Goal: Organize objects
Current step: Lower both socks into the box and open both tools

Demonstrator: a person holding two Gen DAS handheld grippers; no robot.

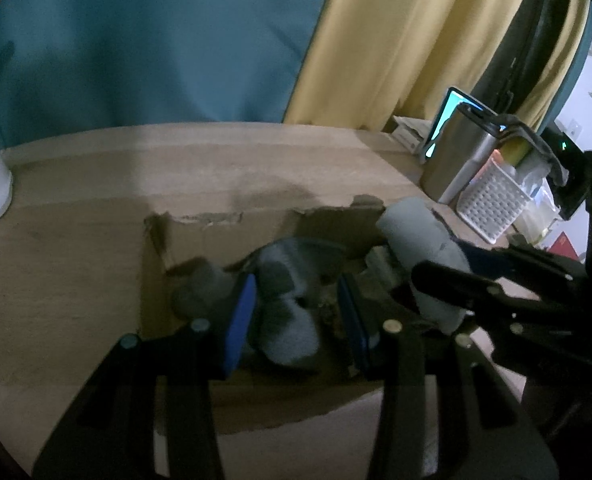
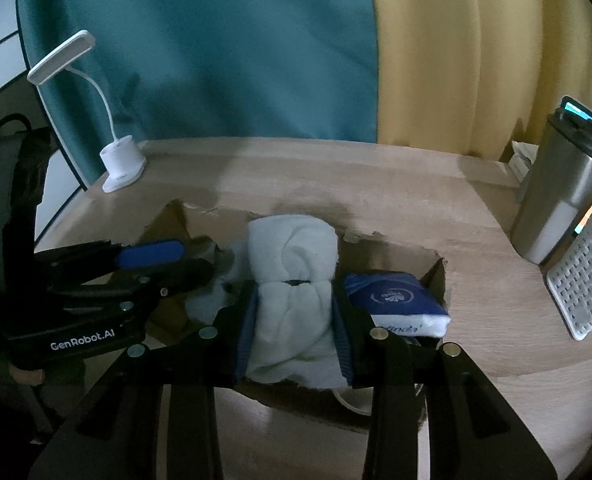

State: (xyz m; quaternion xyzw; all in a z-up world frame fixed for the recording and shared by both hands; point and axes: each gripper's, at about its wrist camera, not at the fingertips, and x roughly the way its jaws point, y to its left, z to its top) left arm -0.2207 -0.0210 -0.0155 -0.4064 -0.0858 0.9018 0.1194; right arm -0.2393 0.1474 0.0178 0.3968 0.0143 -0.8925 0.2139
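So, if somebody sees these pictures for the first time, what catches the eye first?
Probably the pale rolled cloth clamped in the right hand-held gripper over the torn cardboard box. Beside it in the box lies a blue tissue pack, and the left hand-held gripper grips a grey bundle there too.

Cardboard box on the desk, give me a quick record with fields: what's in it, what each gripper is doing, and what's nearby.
container: open cardboard box with torn edges, on the wooden desk
right gripper: shut on a rolled white cloth, over the box
left gripper: shut on a grey bundle, over the box
also in box: blue tissue pack
nearby: white desk lamp, steel tumbler, white perforated basket
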